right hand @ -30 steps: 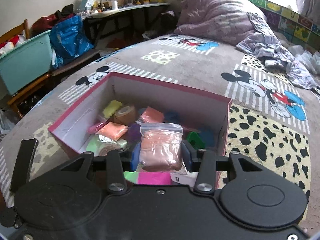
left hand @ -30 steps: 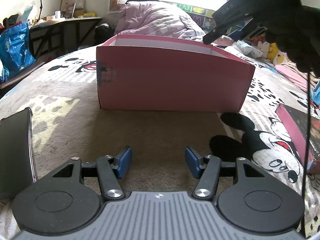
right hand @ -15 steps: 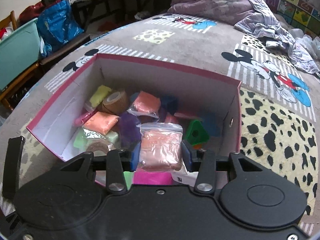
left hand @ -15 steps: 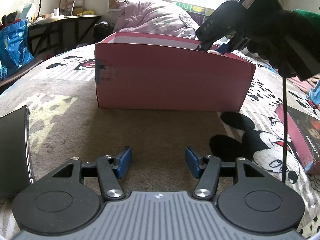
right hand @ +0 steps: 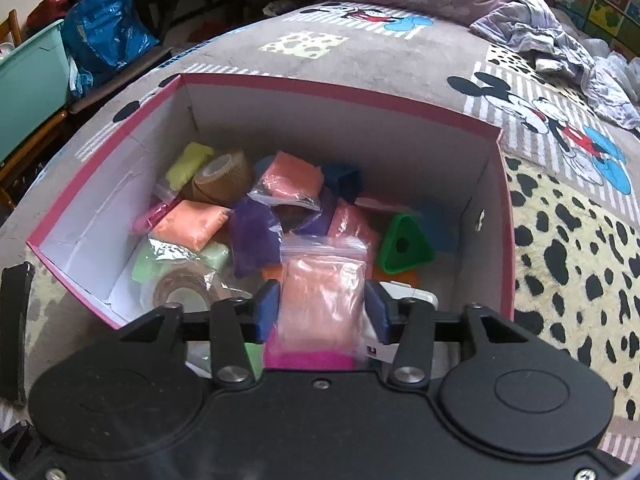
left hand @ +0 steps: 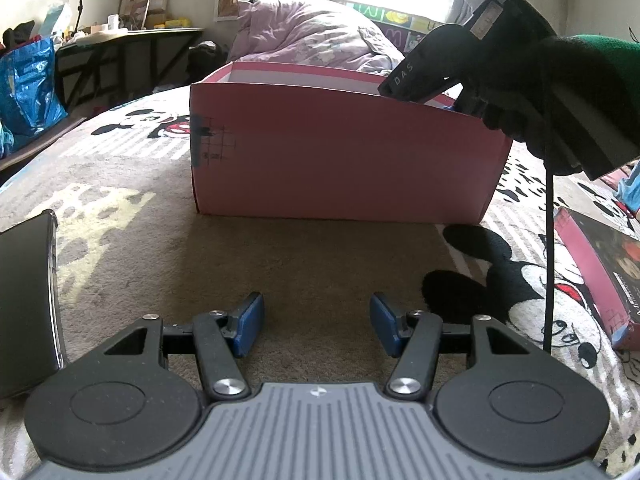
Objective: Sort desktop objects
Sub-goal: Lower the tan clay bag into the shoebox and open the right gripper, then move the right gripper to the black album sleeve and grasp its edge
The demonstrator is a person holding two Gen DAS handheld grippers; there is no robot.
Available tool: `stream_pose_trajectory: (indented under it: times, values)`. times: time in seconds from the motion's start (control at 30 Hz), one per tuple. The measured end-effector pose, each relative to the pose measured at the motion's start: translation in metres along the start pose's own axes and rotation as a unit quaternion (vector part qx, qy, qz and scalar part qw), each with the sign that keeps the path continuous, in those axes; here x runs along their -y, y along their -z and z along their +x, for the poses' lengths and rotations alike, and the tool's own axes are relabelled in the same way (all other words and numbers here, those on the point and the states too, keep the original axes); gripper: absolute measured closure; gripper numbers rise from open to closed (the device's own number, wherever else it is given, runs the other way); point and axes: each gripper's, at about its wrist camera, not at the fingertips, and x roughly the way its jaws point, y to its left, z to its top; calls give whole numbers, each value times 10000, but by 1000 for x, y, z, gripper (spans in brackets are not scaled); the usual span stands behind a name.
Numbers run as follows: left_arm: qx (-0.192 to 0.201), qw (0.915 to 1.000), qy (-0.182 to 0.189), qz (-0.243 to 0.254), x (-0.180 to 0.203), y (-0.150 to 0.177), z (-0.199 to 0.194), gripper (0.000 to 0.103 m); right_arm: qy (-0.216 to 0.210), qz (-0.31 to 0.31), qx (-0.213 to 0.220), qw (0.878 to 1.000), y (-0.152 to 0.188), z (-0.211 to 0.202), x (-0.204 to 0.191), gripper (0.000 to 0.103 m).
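Above the near end of an open pink cardboard box (right hand: 505, 216), the right gripper (right hand: 322, 307) pinches a clear zip bag of pale pink clay (right hand: 323, 292) between its two blue pads, holding it upright just over the box's contents. Below and beyond the bag the box is already well filled: an orange clay bag (right hand: 191, 224), a second salmon-orange bag (right hand: 292, 182), a purple bag (right hand: 254, 236), a yellow bag (right hand: 188, 164), a pale green bag (right hand: 160, 262), two rolls of tan bandage tape (right hand: 226, 176), a green triangular piece with a round hole (right hand: 405, 246) and some blue pieces near the far wall. Judging from this, most of the sorting seems done and the pink bag looks ready to be let go among the others. The box stands on a Mickey Mouse patterned rug (left hand: 280, 264). In the left wrist view the left gripper (left hand: 316, 322) sits low over the rug, in front of the box's near side, its blue pads spread wide with nothing between them. Still outside the box are a dark flat phone-like slab (left hand: 26, 304) at the left edge and a red-edged book or lid (left hand: 600, 264) lying on the rug to the right; whether these also need sorting cannot be told. A rumpled lilac duvet (left hand: 312, 36) lies beyond.
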Motion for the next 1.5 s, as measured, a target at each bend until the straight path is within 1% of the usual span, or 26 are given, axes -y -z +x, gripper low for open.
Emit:
stream_pose_trajectory:
  times: [0.07, 0.3, 0.37, 0.5, 0.57, 0.7, 0.73, 0.77, 0.87, 1.0, 1.17, 1.37, 1.5]
  values:
    - [-2, 10000, -1, 11, 0, 0, 0, 46, -47, 87, 23, 9999, 1, -1, 3, 45]
    - [6, 10000, -4, 41, 2, 1, 1, 46, -224, 239, 230, 9992, 5, -14, 7, 44]
    - [9, 10000, -7, 54, 3, 1, 1, 46, -254, 287, 325, 9987, 7, -21, 8, 39]
    - [-14, 9999, -32, 102, 5, 3, 2, 46, -335, 479, 525, 9969, 19, -40, 15, 36]
    - [-39, 9999, -57, 133, 6, 3, 3, 46, -344, 548, 674, 9956, 31, -54, 18, 30]
    - [-41, 9998, -78, 151, 8, 4, 2, 46, -362, 686, 973, 9922, 56, -81, 24, 26]
    - [-44, 9998, -94, 178, 9, 4, 3, 46, -366, 721, 1047, 9912, 62, -88, 26, 20]
    - [-46, 9997, -110, 205, 10, 5, 3, 46, -355, 748, 1083, 9907, 68, -96, 27, 19]
    - [-55, 9994, -159, 286, 14, 7, 4, 36, -488, 966, 1270, 9860, 89, -119, 34, 17]
    - [-64, 9989, -228, 398, 20, 9, 4, 34, -487, 1050, 1403, 9833, 115, -143, 41, 14]
    - [-57, 9979, -370, 520, 27, 13, 6, 32, -556, 1262, 1388, 9807, 153, -164, 53, 12]
    - [-77, 9972, -518, 527, 31, 15, 7, 31, -264, 1467, 1498, 9774, 206, -184, 69, 11]
    - [-85, 9970, -581, 495, 32, 16, 7, 31, -3, 1737, 1604, 9716, 243, -191, 86, 11]
